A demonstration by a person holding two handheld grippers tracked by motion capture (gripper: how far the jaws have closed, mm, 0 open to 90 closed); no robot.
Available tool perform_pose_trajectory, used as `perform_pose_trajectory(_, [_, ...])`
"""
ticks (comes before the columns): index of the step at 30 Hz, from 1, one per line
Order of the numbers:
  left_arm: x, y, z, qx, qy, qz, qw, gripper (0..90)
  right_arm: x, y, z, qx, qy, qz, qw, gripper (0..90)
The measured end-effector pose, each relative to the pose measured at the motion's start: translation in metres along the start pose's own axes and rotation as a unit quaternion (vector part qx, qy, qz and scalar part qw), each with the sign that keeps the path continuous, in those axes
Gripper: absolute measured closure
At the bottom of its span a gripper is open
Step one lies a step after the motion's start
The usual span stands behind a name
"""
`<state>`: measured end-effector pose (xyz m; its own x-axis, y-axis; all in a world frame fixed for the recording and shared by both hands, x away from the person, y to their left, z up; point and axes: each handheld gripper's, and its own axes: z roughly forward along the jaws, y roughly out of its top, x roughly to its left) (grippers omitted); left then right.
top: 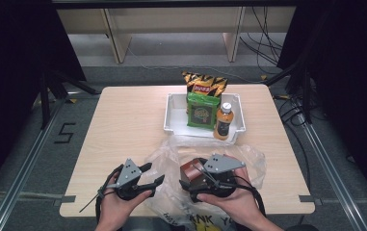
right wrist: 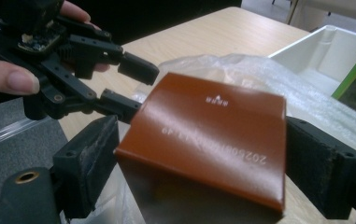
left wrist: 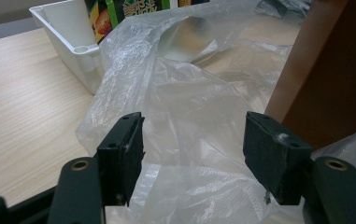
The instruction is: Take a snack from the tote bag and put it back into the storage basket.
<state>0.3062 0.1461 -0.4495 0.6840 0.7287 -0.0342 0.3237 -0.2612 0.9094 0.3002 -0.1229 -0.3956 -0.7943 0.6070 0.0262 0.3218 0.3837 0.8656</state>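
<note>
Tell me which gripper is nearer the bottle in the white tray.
Right. The right gripper, shut on the brown box, sits almost straight below the bottle in the high view. The left gripper is open over the plastic bag, farther left.

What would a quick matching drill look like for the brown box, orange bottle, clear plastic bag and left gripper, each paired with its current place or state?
Things:
1. brown box
2. orange bottle
3. clear plastic bag
4. left gripper

Places or states:
A. standing in the white bin
B. open, jaws at the bag's edge
C. clamped in the right gripper
D. spread on the table before the bin

Pairs: 1-C, 2-A, 3-D, 4-B
</note>
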Motion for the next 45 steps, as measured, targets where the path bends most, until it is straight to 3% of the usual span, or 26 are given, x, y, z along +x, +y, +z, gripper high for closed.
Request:
perform_pose_trajectory(9, [0.000,0.000,0.001,0.001,-0.001,0.000,1.0000,37.8,0.001,-0.008,0.005,0.017,0.001,0.003,0.9998,17.2])
perform_pose_trajectory(17, [-0.001,-0.001,0.002,0.001,-0.004,-0.001,1.0000,37.8,0.001,-0.009,0.008,0.013,-0.005,0.008,0.9999,20.7])
perform_pose_trajectory(18, [0.000,-0.001,0.002,0.000,-0.006,-0.001,1.0000,37.8,-0.001,-0.009,0.008,0.012,-0.007,-0.010,0.9998,21.2])
perform_pose_trajectory(24, [0.000,-0.001,0.002,0.005,-0.003,0.002,1.0000,37.8,0.003,-0.010,0.010,0.013,-0.011,0.011,0.9998,22.8])
perform_pose_trajectory(29, [0.000,-0.002,0.002,0.005,-0.003,0.002,1.0000,37.8,0.003,-0.010,0.012,0.015,-0.016,0.002,0.9998,23.1])
perform_pose_trajectory(40, [0.000,-0.002,0.002,0.005,-0.005,0.004,1.0000,37.8,0.004,-0.010,0.012,0.001,-0.027,0.013,0.9996,26.5])
perform_pose_trajectory(45, [0.001,-0.002,0.002,0.005,-0.004,0.003,1.0000,37.8,0.002,-0.011,0.010,-0.007,-0.032,0.011,0.9994,34.0])
